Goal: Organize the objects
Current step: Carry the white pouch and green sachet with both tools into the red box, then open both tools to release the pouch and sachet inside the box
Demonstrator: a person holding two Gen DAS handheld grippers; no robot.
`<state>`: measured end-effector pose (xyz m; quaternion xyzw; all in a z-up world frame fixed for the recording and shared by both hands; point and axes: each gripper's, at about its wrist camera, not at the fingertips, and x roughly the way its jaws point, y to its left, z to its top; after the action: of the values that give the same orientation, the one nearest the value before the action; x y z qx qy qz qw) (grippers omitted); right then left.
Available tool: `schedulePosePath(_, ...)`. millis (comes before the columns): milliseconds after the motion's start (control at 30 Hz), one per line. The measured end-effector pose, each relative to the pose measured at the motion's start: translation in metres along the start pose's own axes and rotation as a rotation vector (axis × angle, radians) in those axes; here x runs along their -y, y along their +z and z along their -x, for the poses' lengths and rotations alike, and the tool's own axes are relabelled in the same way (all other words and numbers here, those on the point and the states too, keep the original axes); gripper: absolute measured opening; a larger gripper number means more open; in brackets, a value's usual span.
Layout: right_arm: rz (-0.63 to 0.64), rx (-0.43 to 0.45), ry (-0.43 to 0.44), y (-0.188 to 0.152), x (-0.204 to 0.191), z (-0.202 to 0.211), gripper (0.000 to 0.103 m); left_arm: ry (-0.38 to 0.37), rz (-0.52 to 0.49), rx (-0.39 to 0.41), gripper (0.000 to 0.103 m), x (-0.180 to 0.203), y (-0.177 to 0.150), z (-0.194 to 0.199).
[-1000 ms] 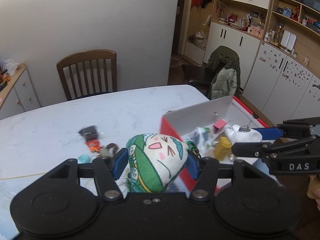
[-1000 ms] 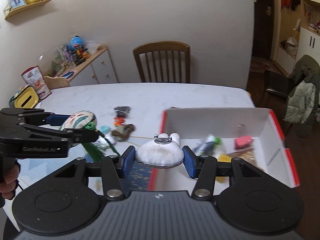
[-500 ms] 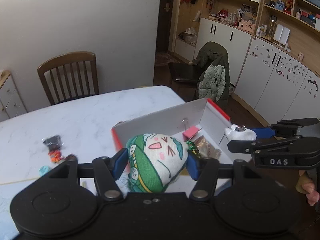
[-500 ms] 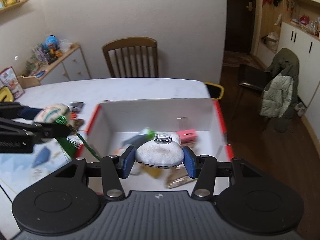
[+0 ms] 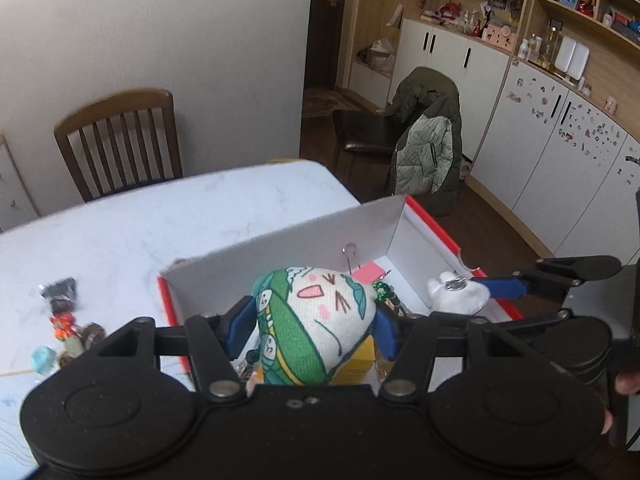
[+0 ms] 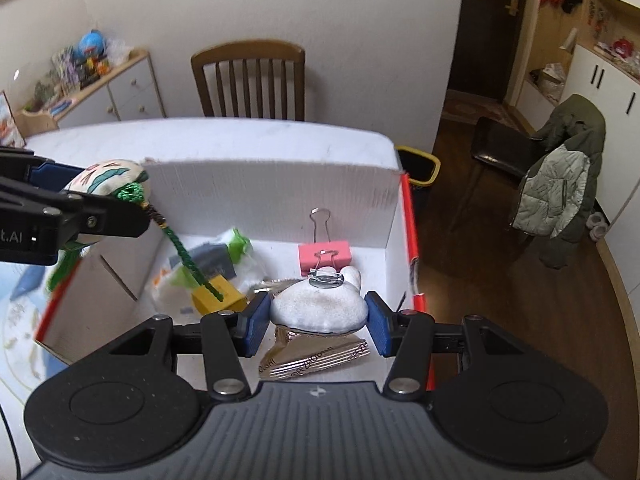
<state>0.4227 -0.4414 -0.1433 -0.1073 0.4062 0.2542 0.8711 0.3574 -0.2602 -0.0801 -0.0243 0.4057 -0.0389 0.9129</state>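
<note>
White cloth with green stripes and a pink cartoon face makes up the stuffed pouch [image 5: 316,320] that your left tongs [image 5: 314,326] pinch between their blue pads; from the right wrist view the same pouch [image 6: 106,180] hangs above the left wall of the box, with a green braided cord [image 6: 184,252] trailing down from it toward a small yellow block [image 6: 220,298] inside. Your right tongs [image 6: 318,318] grip a white plush toy with a metal ring on top [image 6: 320,304], holding it above the box floor near the right wall; the left wrist view shows that toy [image 5: 456,294] at the red-edged right rim.

Below both sits the white cardboard box with red rims [image 6: 280,192], resting on the white marble desk [image 5: 160,224]. Inside it you have a pink binder clip with a wire handle [image 6: 325,254] by the back wall, a shiny foil packet [image 6: 312,360] under the plush toy, and a white-and-green wrapped item [image 6: 236,248] beside a grey card.

Outside the box, on the desk to the left, lie a few small trinkets [image 5: 66,322], well apart from the tongs. A brown wooden chair [image 6: 248,80] stands behind the desk, and a green jacket [image 5: 428,148] drapes over a dark chair farther off.
</note>
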Motion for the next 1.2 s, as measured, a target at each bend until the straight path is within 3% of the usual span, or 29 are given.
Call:
schedulePosePath(467, 0.096, -0.102, 0.050, -0.016, -0.012, -0.038, 0.051, 0.065, 0.016, -0.170, 0.059, -0.008, -0.020, -0.064)
schedulePosePath(833, 0.106, -0.122, 0.062, -0.017, -0.012, -0.043, 0.051, 0.089, -0.007, -0.245, 0.057, -0.008, -0.027, -0.081)
schedulePosePath(933, 0.117, -0.124, 0.064, -0.017, -0.014, -0.043, 0.053, 0.098, -0.031, -0.251, 0.060, -0.004, -0.029, -0.082)
schedulePosePath(1000, 0.119, -0.120, 0.065, -0.018, -0.014, -0.042, 0.061, 0.098, -0.041, -0.257, 0.060, -0.003, -0.029, -0.083)
schedulePosePath(1133, 0.119, -0.109, 0.061, -0.019, -0.015, -0.037, 0.063, 0.093, -0.033, -0.256, 0.064, -0.004, -0.030, -0.081)
schedulePosePath(1200, 0.121, -0.103, 0.058, -0.018, -0.015, -0.034, 0.064, 0.110, -0.040, -0.244, 0.072, -0.002, -0.030, -0.078)
